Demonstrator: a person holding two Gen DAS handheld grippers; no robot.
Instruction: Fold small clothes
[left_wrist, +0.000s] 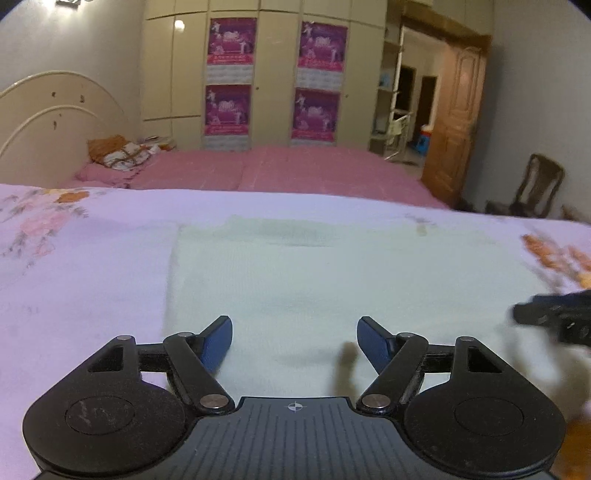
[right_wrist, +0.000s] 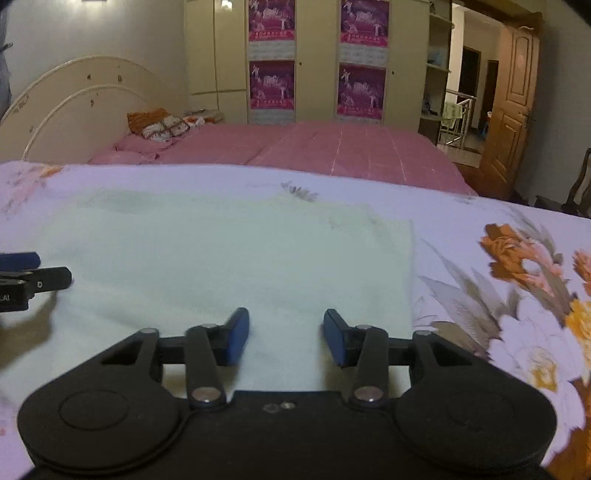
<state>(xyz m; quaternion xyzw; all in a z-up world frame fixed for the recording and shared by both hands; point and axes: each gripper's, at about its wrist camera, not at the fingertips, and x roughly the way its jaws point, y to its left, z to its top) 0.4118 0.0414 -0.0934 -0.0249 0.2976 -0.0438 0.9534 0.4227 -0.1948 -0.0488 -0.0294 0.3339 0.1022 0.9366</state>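
Garment: a pale mint-green garment (left_wrist: 314, 280) was laid flat as a folded rectangle on the floral sheet (left_wrist: 85, 280); the kind of garment could not be told.
Garment edges: its left edge was seen straight in the left wrist view, its right edge straight in the right wrist view, and a faint darker band was seen near its far edge.
Floral sheet: lilac-white cloth printed with orange and pink flowers was spread under the garment and showed on both sides of it.
Left gripper: the left gripper (left_wrist: 294, 341) was held above the near left part of the garment, with its blue fingers (left_wrist: 218, 343) spread wide and nothing gripped between them.
Right gripper: the right gripper (right_wrist: 286, 334) was held above the near right part of the garment, close to its right edge; its blue fingers (right_wrist: 236, 336) were parted more narrowly, and nothing was gripped between them.
Contact: whether any fingertip touched the garment could not be told.
Pink bed (left_wrist: 280, 170): seen beyond the far edge of the garment, with a cream headboard (left_wrist: 55, 118) and bundled cloths at its left end.
Wardrobe (left_wrist: 273, 74): seen behind the pink bed, with four magenta posters on its doors.
Wooden door (right_wrist: 513, 110): seen open, right of the wardrobe.
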